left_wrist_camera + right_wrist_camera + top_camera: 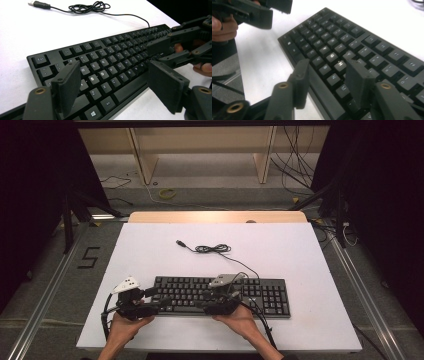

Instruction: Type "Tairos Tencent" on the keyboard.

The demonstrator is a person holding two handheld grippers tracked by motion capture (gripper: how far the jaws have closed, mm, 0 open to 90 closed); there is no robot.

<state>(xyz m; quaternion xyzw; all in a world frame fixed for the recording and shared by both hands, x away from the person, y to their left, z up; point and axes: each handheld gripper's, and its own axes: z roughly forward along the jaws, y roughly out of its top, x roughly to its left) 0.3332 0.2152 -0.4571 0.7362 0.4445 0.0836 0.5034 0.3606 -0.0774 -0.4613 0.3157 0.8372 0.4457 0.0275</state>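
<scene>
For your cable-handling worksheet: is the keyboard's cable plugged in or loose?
Loose. The cable trails from the keyboard in a tangled bundle, and its USB plug lies bare on the white table, joined to nothing.

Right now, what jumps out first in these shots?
A black keyboard lies near the front edge of the white table, its cable coiled behind it. The left hand-held gripper and right hand-held gripper hover with open jaws over its near edge, facing each other.
</scene>
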